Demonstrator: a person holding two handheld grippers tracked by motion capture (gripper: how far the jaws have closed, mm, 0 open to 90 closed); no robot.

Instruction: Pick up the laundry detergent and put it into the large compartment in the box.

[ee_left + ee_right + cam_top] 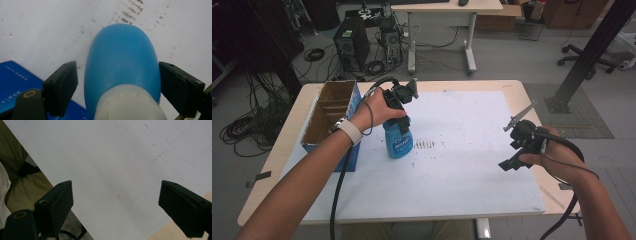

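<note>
A blue plastic bottle (398, 142) with a white cap stands upright on the white mat, just right of the box. My left gripper (396, 112) comes down over its top. In the left gripper view the bottle (122, 57) sits between the two black jaws of that gripper (117, 72). The right pad lies against the bottle's side, and a narrow gap shows at the left pad. My right gripper (507, 164) hovers over the mat's right side, well apart from the bottle. Its jaws (116, 192) stand wide open with nothing between them.
An open cardboard box with blue sides (329, 112) stands at the table's left, its blue wall (12, 80) close beside the bottle. The white mat (462, 175) covers most of the wooden table (532, 100). Brown smudges mark the mat right of the bottle.
</note>
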